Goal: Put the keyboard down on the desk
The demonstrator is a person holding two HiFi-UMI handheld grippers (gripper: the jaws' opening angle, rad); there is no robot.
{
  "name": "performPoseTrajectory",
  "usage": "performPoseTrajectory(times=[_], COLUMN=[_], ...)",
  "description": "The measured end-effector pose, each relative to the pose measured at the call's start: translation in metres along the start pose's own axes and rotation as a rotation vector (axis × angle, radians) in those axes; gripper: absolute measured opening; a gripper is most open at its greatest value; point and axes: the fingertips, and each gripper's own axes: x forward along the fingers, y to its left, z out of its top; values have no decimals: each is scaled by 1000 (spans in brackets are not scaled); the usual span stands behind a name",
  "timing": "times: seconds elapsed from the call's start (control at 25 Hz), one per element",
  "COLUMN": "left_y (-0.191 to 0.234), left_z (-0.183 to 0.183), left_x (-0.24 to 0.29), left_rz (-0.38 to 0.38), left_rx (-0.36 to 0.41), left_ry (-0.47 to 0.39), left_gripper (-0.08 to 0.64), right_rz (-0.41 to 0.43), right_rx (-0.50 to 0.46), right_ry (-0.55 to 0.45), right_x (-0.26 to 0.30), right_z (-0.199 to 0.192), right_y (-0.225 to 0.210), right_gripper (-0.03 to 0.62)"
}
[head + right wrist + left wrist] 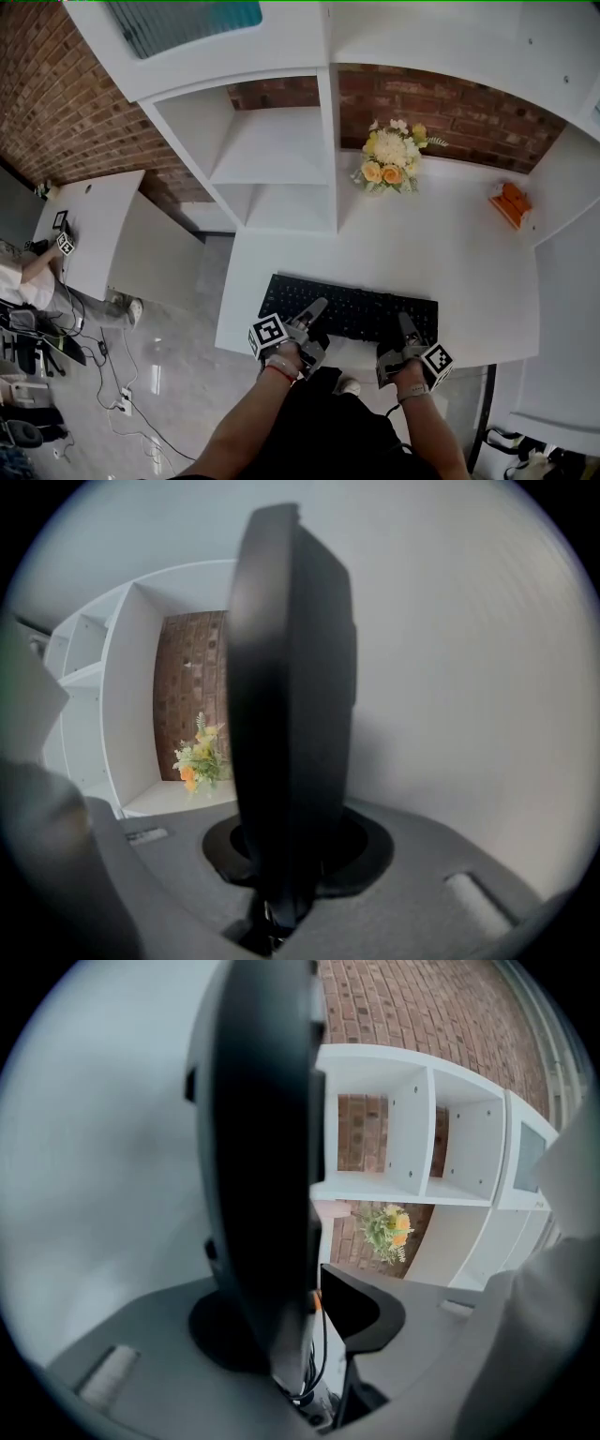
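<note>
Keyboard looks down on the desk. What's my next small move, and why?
Probably open the right gripper. The keyboard appears to lie flat on the desk. The left gripper shows a gap beside the keyboard's edge, but the right gripper's jaws press on it. Pulling back before releasing might drag it.
</note>
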Motion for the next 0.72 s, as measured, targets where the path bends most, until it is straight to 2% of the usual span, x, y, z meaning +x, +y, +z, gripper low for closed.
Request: performPoseTrajectory(times=[0.16, 0.2, 0.36, 0.48, 0.6, 0.72], left_y=[-1, -2, -3, -5, -6, -9], left_z=[2, 2, 1, -4, -16, -39], left_x=[6, 8, 9, 9, 8, 5], left_rz=[4, 7, 12, 8, 3, -1], left_rx=[-1, 2, 13, 42, 125, 245], left_ry=[23, 30, 55, 96, 189, 341], left_gripper=[156, 182, 181, 192, 201, 225], right_rz=[-8, -8, -14, 1, 6, -15], right_rx=[-3, -9, -15, -14, -22, -21], right_ry=[-9, -11, -12, -10, -3, -7], right_x=[9, 11, 18, 23, 26, 26], right_z=[4, 5, 7, 10, 12, 12], right_y=[5, 6, 9, 8, 8, 10], right_gripper=[63, 63, 63, 63, 63, 63])
